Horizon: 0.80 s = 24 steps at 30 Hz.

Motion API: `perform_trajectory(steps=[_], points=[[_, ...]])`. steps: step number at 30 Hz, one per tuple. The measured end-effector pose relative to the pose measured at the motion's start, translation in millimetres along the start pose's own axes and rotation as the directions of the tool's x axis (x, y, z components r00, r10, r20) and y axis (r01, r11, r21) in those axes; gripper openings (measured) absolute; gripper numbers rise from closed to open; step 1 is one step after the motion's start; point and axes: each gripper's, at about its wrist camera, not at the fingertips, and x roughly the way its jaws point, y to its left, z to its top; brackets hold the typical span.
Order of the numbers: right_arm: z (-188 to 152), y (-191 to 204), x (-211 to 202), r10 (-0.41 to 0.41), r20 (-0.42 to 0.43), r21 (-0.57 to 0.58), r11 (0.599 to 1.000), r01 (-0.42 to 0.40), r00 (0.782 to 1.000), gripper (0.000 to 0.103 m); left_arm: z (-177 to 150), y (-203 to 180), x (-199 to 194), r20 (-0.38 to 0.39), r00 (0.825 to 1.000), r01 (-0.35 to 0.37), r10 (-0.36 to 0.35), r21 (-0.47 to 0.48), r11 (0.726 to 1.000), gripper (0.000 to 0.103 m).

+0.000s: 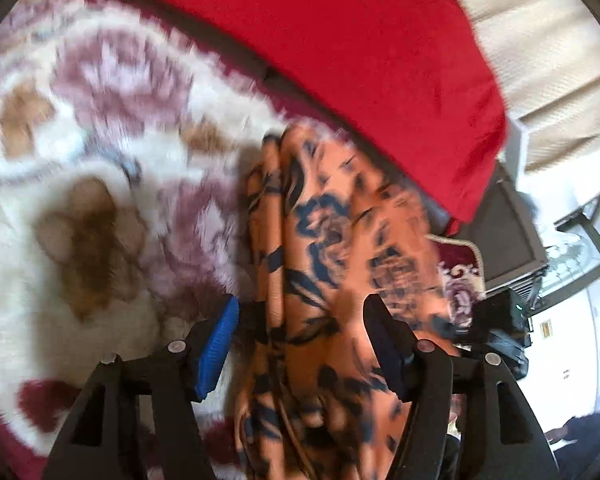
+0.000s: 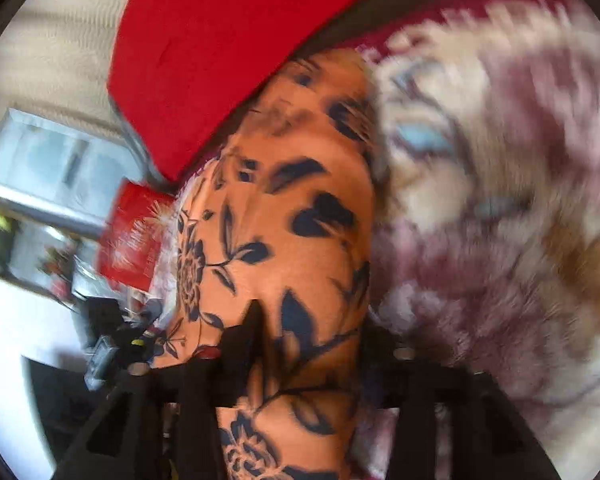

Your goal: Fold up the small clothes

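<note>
An orange garment with a dark blue flower print lies bunched in long folds on a fluffy white and maroon blanket. My left gripper is open, its blue-padded fingers standing on either side of the cloth. In the right wrist view the same garment runs between the fingers of my right gripper, whose black fingers stand apart around the cloth; both views are blurred by motion.
A red cushion lies along the far edge of the blanket, right behind the garment; it also shows in the right wrist view. A dark box-like object and room furniture lie beyond the blanket's edge.
</note>
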Motion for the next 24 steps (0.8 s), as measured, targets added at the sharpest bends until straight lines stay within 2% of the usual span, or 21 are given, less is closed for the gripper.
perform_trajectory(steps=[1,3,4,5,6,7,8,9,10,13,17,20,23,24], points=[[-1,-5,-4,0.049,0.028,0.032,0.998,-0.050,0.998,0.061,1,2,8,-0.024,1.000,-0.003,0.003,-0.012,1.000,0.066],[0,-5,-10,0.096,0.064,0.030,0.995,-0.099,0.993,0.074,1,2,13,-0.024,0.999,0.023,-0.023,-0.012,1.000,0.067],[2,-2,-10,0.108,0.065,0.012,0.994,-0.109,0.992,0.074,1,-1,15,-0.029,0.999,0.035,-0.035,-0.005,0.999,0.067],[5,-1,-7,0.081,0.048,0.003,0.997,-0.081,0.996,0.074,1,0,19,-0.042,0.998,0.050,-0.050,-0.004,0.999,0.059],[7,0,-1,0.059,0.027,-0.003,0.998,-0.059,0.998,0.071,1,1,23,-0.066,0.993,0.102,-0.103,-0.020,0.995,0.035],[8,7,10,0.025,-0.007,-0.039,0.999,-0.025,1.000,0.052,1,1,30,-0.073,0.991,0.113,-0.114,-0.029,0.993,0.034],[9,19,19,-0.021,-0.033,-0.091,0.996,0.018,0.999,0.051,2,-3,32,-0.057,0.994,0.092,-0.093,-0.008,0.996,0.029],[10,28,19,-0.045,-0.031,-0.114,0.993,0.042,0.998,0.042,3,-12,28,-0.040,0.997,0.073,-0.072,0.032,0.997,0.027],[13,37,16,-0.049,-0.022,-0.145,0.988,0.045,0.999,0.040,4,-19,23,-0.026,0.997,0.076,-0.075,0.049,0.996,0.027],[23,72,-19,-0.027,0.055,-0.230,0.972,0.039,0.998,0.039,18,-58,6,0.043,0.988,0.141,-0.146,0.112,0.984,0.026],[39,88,-68,-0.001,0.140,-0.272,0.962,0.039,0.990,0.039,42,-129,12,0.077,0.982,0.147,-0.171,0.249,0.957,0.026],[57,67,-91,0.010,0.176,-0.224,0.974,0.030,0.984,0.039,47,-152,37,0.058,0.989,0.115,-0.137,0.287,0.951,0.027],[65,31,-82,0.008,0.165,-0.164,0.986,0.019,0.986,0.046,46,-150,81,0.049,0.998,0.014,-0.029,0.288,0.958,0.036],[67,9,-73,-0.018,0.167,-0.101,0.994,0.036,0.986,0.053,41,-140,102,0.033,0.998,-0.068,0.061,0.275,0.959,0.038]])
